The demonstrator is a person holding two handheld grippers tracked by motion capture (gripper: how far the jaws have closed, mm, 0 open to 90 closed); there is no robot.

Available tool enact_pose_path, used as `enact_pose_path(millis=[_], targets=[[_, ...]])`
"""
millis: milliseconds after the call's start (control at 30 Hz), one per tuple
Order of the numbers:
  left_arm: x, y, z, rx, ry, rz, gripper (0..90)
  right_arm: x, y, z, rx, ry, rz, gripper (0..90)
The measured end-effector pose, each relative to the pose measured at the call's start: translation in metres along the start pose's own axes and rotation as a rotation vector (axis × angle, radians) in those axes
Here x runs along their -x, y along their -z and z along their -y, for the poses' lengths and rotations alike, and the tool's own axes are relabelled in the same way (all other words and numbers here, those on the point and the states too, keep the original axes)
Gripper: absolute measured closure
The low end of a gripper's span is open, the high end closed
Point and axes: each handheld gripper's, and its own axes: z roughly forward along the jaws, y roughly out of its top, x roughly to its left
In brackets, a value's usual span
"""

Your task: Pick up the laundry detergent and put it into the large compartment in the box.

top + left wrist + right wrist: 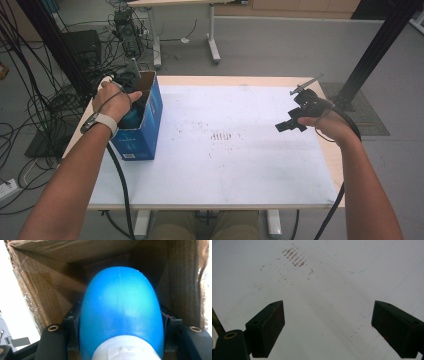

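- Left gripper (131,95) is down inside the open top of the blue cardboard box (150,127), which stands at the left edge of the white table (240,170).
- The left gripper view shows a blue plastic bottle (120,315) with a white cap end (125,351), clamped between the jaws, brown box walls (45,297) all round it.
- Judgement: the bottle is either just going in or coming out; cannot tell which. It is not released, and I cannot see it resting on the box bottom.
- Right gripper (291,123) hangs over the table's right side, jaws wide apart, holding nothing; rust-coloured marks (293,257) lie ahead of it.
- Left to do: release or lift clear.
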Motion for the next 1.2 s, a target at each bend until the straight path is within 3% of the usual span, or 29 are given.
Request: enact_pose_path(millis=[600,967,1200], targets=[[-0.005,0.002,0.002,0.012,-0.002,0.027,28.4,-0.001,-0.001,-0.002,-0.005,0.000,0.000,11.6],[-0.015,0.015,0.008,0.030,-0.016,0.074,25.8,-0.002,-0.002,0.000,-0.002,0.000,-0.001,11.6],[-0.016,0.025,0.014,0.055,-0.021,0.087,17.1,-0.005,0.000,-0.003,-0.003,0.008,0.001,11.6]])
